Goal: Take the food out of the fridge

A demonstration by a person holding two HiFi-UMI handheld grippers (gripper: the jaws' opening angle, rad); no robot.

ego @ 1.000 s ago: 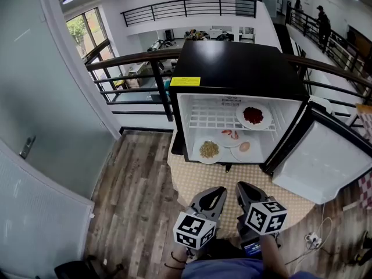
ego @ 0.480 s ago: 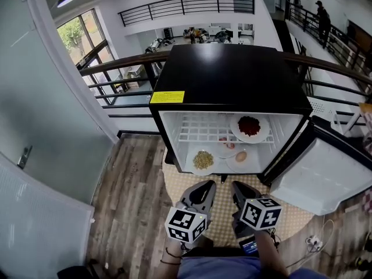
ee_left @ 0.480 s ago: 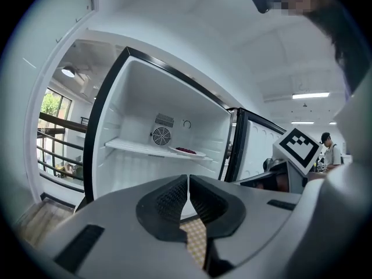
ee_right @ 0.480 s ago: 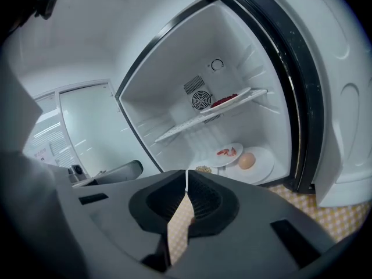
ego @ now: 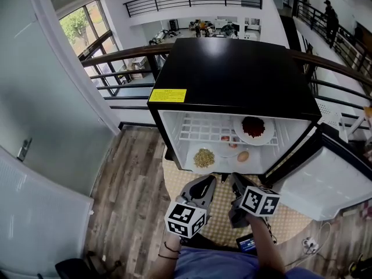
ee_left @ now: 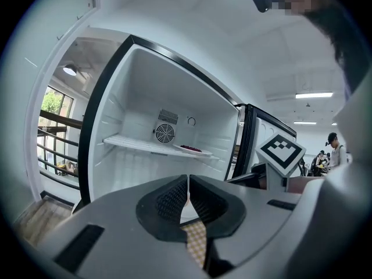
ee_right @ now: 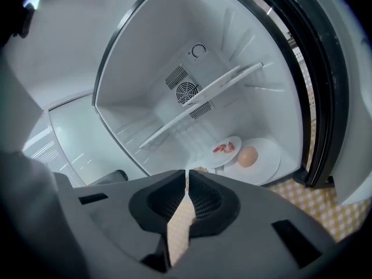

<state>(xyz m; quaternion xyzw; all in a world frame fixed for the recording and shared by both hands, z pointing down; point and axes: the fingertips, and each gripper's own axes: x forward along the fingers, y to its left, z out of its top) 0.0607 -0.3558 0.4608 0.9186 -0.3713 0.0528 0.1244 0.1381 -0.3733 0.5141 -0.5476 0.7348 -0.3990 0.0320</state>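
Observation:
A black mini fridge (ego: 232, 77) stands open, its door (ego: 325, 179) swung out to the right. On its wire shelf (ego: 203, 127) sits a plate of dark red food (ego: 253, 127), also on the shelf in the left gripper view (ee_left: 192, 149). On the fridge floor are a plate of yellowish grains (ego: 203, 157), a plate with pink pieces (ego: 228, 139) (ee_right: 225, 149) and a plate with a tan egg-shaped item (ego: 243, 156) (ee_right: 249, 156). My left gripper (ego: 209, 181) (ee_left: 187, 182) and right gripper (ego: 236, 180) (ee_right: 186, 179) hang side by side just outside the opening, both shut and empty.
The fridge stands on a round yellow checkered mat (ego: 192, 185) over a wood-plank floor (ego: 133, 179). A dark railing (ego: 116, 60) runs behind the fridge. A grey wall (ego: 40, 115) is at the left. Cables and a plug (ego: 311, 242) lie at the lower right.
Both grippers have come closer to the fridge opening, and the fridge now fills more of the head view. Their jaws stay shut.

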